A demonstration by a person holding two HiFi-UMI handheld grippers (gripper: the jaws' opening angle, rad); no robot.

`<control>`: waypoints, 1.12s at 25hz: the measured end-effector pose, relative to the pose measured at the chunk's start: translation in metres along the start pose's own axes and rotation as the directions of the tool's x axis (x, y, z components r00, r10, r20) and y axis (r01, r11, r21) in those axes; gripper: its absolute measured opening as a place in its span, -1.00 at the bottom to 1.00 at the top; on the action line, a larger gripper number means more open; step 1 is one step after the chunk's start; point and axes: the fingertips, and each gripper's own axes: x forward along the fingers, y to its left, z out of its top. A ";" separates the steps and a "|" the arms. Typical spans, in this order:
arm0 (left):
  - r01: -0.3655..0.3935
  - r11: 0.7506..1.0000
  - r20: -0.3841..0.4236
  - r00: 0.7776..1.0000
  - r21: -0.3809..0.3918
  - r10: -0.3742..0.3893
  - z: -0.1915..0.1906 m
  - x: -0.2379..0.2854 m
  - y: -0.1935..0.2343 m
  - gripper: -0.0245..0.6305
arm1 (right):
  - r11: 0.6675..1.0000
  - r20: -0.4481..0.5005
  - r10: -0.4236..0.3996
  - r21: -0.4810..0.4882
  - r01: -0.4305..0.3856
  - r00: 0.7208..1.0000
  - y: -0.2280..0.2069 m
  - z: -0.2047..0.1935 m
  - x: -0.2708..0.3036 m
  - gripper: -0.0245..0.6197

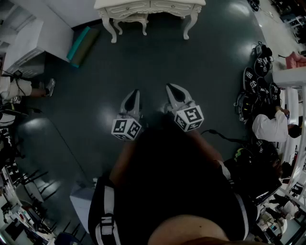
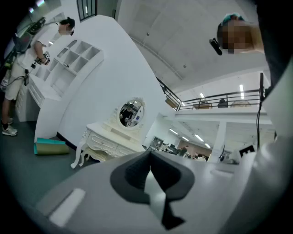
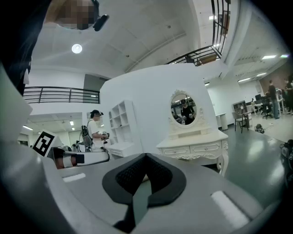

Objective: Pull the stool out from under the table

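Dark, glossy floor [image 1: 158, 62] fills most of the head view, and a white counter [image 1: 143, 5] with carved, curved legs stands at the top centre of the frame. The stool [image 1: 132, 18] is tucked beneath it, on the counter's left side in the picture, with its pale legs showing between the counter's own. A teal rolled mat [image 1: 81, 45] lies on the floor to the upper left, well apart from the counter. An oval mirror [image 3: 184, 109] rises from the counter's back in the right gripper view. Both pairs of tongs sit side by side at mid-frame, far short of the stool and pointing toward it. The left tongs [image 1: 136, 93] are closed on nothing, tips together. The right tongs [image 1: 170, 87] are likewise closed and empty.
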 end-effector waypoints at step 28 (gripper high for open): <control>-0.033 0.996 0.007 0.999 -0.084 0.034 -0.039 0.113 -0.039 -0.90 | 0.994 0.022 0.104 -0.043 -0.103 0.994 -0.110 0.022 0.008 -0.93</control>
